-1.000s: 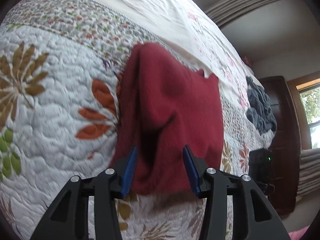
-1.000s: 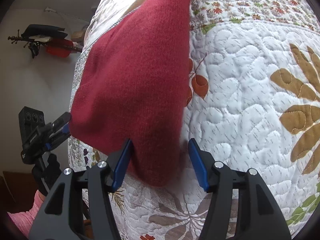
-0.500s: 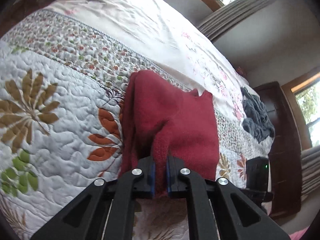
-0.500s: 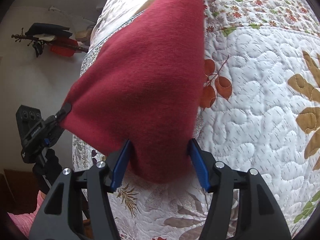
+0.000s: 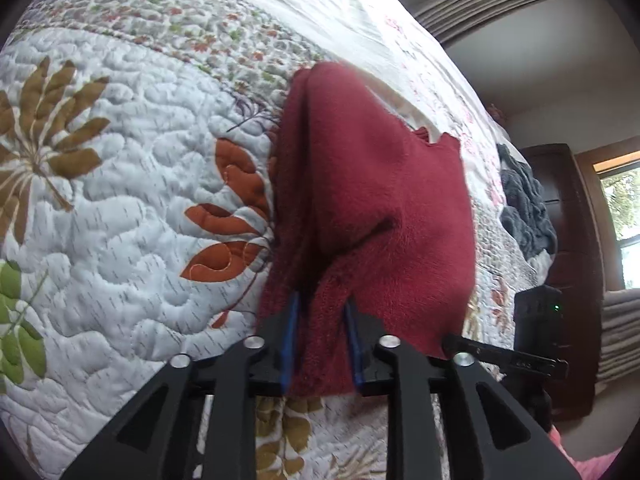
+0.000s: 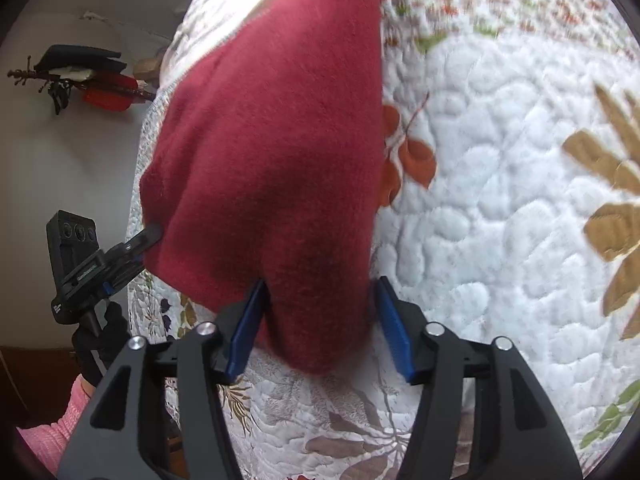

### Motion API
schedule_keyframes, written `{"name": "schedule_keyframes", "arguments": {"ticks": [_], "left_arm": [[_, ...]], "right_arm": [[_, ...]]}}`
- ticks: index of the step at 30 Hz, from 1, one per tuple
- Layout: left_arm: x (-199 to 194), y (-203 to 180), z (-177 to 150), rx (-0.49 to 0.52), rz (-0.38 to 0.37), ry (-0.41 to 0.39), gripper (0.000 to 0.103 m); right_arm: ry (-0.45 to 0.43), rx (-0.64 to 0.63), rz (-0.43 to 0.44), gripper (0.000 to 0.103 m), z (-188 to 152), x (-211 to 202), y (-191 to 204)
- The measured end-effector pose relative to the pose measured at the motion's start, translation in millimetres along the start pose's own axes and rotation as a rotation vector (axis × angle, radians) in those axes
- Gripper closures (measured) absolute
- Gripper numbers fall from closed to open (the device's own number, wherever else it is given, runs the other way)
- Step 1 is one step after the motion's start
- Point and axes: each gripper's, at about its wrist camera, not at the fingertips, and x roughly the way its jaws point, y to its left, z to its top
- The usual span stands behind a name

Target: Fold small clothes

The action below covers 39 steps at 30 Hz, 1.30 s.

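Left tongs (image 5: pixel 320 332) pinch a near corner of the red cloth (image 5: pixel 372 208), tenting it off the quilt (image 5: pixel 120 208). Right tongs (image 6: pixel 320 320) straddle the other near corner, gaping, not clamped — likely readying a matched lift for the fold.

A small garment (image 5: pixel 372 208) lies on the quilt (image 5: pixel 120 208) of a bed, its near edge between both claws; farther along the bed sits another crumpled cloth (image 5: pixel 524 208).

Dark red fleece garment (image 5: pixel 372 200), seemingly folded, draped over quilt (image 5: pixel 120 208).
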Motion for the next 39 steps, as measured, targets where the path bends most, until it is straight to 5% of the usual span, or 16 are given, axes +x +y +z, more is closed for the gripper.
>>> {"name": "schedule_keyframes", "arguments": {"ticks": [2, 13, 16, 18, 20, 21, 28, 33, 39], "left_arm": [[-9.7, -4.3, 6.7, 0.012, 0.018, -0.021, 0.049], [25.0, -0.8, 117.7, -0.013, 0.027, -0.124, 0.05], [46.5, -12.1, 133.7, 0.015, 0.034, -0.084, 0.05], [60.0, -15.8, 137.7, 0.032, 0.072, -0.06, 0.051], [68.7, -19.4, 139.9, 0.046, 0.095, -0.05, 0.083], [69.2, -23.2, 140.8, 0.054, 0.089, -0.057, 0.088], [19.5, -67.9, 137.3, 0.23, 0.133, -0.341, 0.092], [72.8, -14.1, 146.2, 0.106, 0.228, -0.187, 0.091], [71.2, -15.6, 151.7, 0.103, 0.21, -0.141, 0.085]], "right_arm": [[-0.025, 0.013, 0.007, 0.037, 3.5, -7.6, -3.2], [-0.046, 0.03, 0.016, 0.037, 12.6, -3.2, -6.7], [-0.039, 0.029, 0.017, 0.037, 13.3, 0.1, -7.1], [-0.037, 0.028, 0.017, 0.037, 18.6, 2.4, -5.3], [-0.036, 0.025, 0.018, 0.037, 20.4, 4.1, -6.5], [-0.035, 0.024, 0.018, 0.037, 21.2, 4.4, -7.4], [-0.04, -0.003, 0.038, 0.036, 27.0, 5.5, -1.4], [-0.027, -0.006, 0.043, 0.033, 33.3, 15.2, 0.8], [-0.024, -0.004, 0.044, 0.033, 34.5, 12.7, 0.6]]}}
